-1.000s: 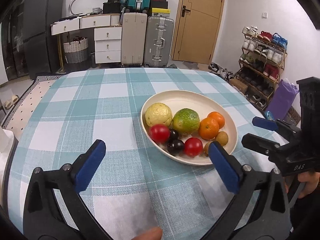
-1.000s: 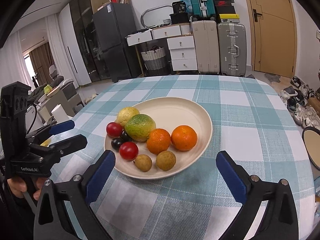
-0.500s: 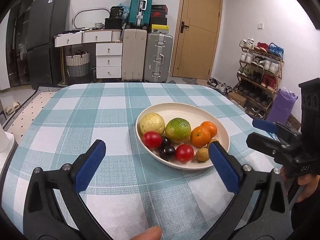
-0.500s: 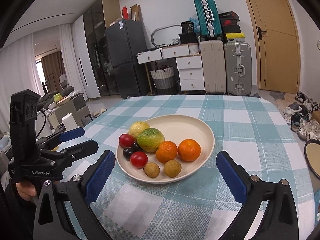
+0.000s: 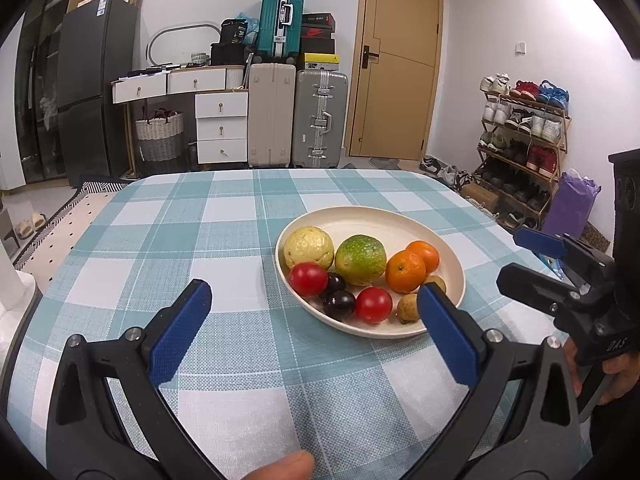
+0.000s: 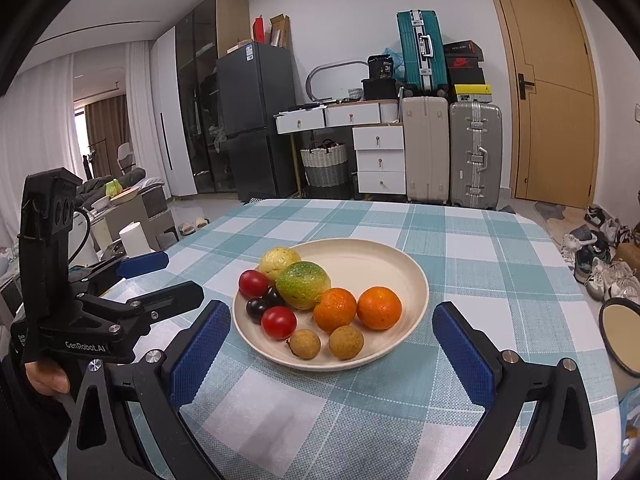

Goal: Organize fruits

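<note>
A cream plate [image 5: 372, 216] [image 6: 384, 256] sits on the teal checked tablecloth. It holds a yellow fruit [image 5: 309, 247], a green fruit [image 5: 360, 259], two oranges [image 6: 335, 309], two red tomatoes [image 6: 279, 322], two dark plums [image 5: 339, 304] and two brown longans [image 6: 346, 342]. My left gripper [image 5: 312, 288] hovers open in front of the plate's near-left side, empty. My right gripper [image 6: 332, 312] is open before the plate's near edge, also empty. Each gripper shows in the other's view: the right [image 5: 524, 258] at the plate's right, the left [image 6: 172, 276] at its left.
The table's rounded far edge [image 5: 320, 172] faces suitcases [image 5: 320, 116], white drawers [image 5: 222, 128] and a door [image 5: 396, 64]. A shoe rack [image 5: 520, 140] stands off the right side. A round tan object [image 6: 624, 332] lies beyond the table's right edge.
Both grippers have drawn back from the plate and tilted up, so the plate looks smaller and more of the room shows. Both stay open; the fruit has not moved.
</note>
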Tool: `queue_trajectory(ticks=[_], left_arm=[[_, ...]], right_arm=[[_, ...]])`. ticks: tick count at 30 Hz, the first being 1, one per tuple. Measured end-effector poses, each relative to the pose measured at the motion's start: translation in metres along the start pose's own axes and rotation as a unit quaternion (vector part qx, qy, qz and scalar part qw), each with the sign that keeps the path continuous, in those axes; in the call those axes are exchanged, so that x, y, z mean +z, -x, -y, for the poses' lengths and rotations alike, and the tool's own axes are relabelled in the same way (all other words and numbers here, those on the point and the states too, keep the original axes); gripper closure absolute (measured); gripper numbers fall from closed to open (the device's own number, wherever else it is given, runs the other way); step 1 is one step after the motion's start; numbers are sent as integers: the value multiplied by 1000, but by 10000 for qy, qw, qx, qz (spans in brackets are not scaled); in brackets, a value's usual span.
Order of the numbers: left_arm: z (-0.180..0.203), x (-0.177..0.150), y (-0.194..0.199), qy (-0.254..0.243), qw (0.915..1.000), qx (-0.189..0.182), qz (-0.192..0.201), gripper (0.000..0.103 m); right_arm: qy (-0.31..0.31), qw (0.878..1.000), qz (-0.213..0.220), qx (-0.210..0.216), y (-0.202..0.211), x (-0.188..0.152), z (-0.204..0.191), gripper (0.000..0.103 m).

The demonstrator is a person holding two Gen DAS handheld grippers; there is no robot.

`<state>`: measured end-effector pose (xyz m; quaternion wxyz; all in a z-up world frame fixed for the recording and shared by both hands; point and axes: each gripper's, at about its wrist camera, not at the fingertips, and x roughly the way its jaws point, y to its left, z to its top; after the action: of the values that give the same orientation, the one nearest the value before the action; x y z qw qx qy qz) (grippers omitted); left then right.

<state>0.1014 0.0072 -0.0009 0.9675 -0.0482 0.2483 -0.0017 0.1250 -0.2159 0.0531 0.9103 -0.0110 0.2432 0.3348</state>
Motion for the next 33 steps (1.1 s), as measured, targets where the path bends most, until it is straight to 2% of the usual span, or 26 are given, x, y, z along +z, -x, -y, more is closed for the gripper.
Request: queue_trajectory(ticks=[33], left_arm=[[-3,0,-1,34,10000,-6,-8,0]], right_arm=[[35,10000,33,20,1,0,-2,0]])
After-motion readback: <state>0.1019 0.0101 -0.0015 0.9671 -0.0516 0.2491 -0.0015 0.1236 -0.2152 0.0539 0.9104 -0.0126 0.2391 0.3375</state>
